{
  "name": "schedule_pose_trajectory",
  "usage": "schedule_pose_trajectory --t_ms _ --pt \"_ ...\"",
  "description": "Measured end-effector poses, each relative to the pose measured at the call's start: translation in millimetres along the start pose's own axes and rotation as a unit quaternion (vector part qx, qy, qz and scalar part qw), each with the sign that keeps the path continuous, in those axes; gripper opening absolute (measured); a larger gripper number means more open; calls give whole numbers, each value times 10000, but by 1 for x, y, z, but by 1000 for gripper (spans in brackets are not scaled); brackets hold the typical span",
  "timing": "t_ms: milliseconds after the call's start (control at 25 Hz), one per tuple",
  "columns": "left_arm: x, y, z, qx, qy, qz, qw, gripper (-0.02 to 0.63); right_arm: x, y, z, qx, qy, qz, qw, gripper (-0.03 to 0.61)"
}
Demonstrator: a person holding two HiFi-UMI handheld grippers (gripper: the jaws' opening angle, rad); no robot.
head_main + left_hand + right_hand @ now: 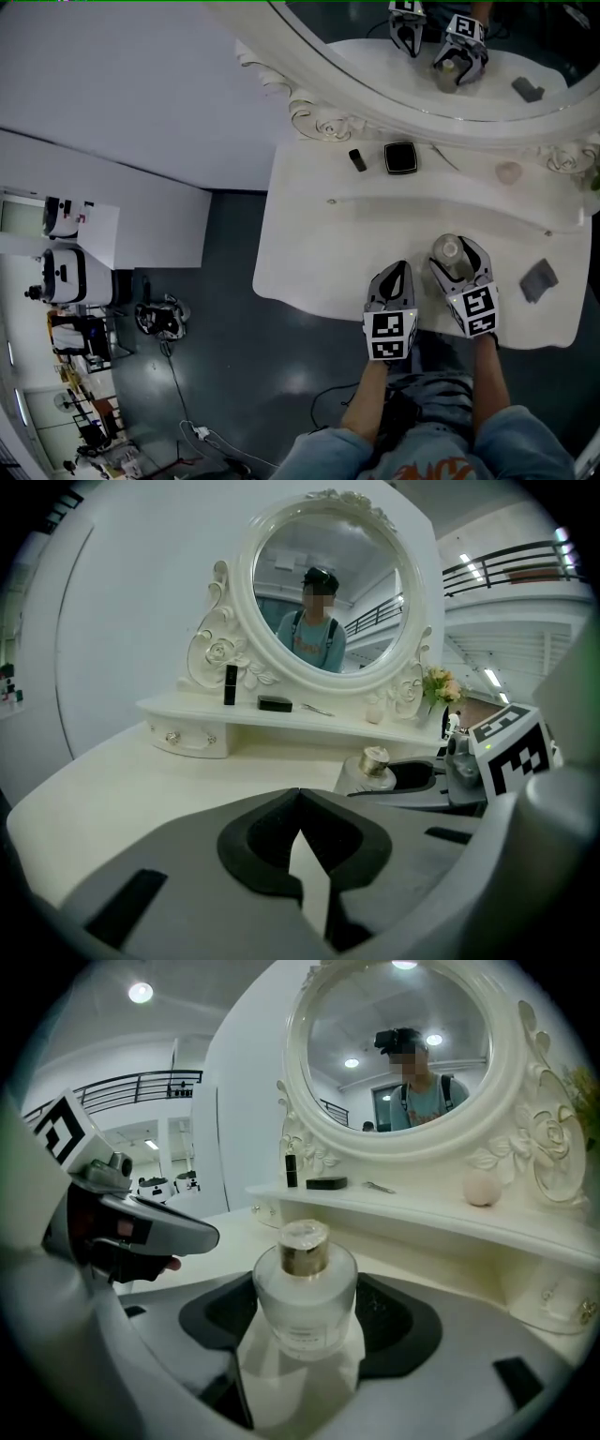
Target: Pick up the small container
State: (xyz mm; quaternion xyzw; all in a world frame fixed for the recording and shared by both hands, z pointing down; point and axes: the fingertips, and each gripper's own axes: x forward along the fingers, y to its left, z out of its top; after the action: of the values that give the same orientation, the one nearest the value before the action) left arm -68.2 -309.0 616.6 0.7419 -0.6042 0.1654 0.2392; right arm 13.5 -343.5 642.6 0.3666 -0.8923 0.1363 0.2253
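The small container (451, 251) is a frosted round bottle with a gold cap, standing on the white vanity table (319, 244) near its front edge. My right gripper (457, 251) is open with its jaws on either side of the bottle (305, 1283), and a narrow gap shows between the glass and each pad. My left gripper (398, 270) sits just left of it on the tabletop, shut with nothing held, its tips meeting (300, 794). From the left gripper view the bottle (375, 766) stands inside the right gripper's jaws.
On the raised shelf under the oval mirror (441, 56) lie a dark lipstick (357, 159), a black compact (400, 157) and a pale pink ball (508, 172). A grey object (538, 279) lies right of my right gripper. The table's front edge is just behind both grippers.
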Motion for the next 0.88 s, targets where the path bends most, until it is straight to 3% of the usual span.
schedule_pose_trajectory --t_ms 560,880 --pt "-17 -5 20 29 -270 66 9996 20 -2 -1 -4 148 425 -168 9988 319" --pt "-32 -12 38 -7 -620 203 9979 20 -34 -8 29 135 -7 -187 9997 319"
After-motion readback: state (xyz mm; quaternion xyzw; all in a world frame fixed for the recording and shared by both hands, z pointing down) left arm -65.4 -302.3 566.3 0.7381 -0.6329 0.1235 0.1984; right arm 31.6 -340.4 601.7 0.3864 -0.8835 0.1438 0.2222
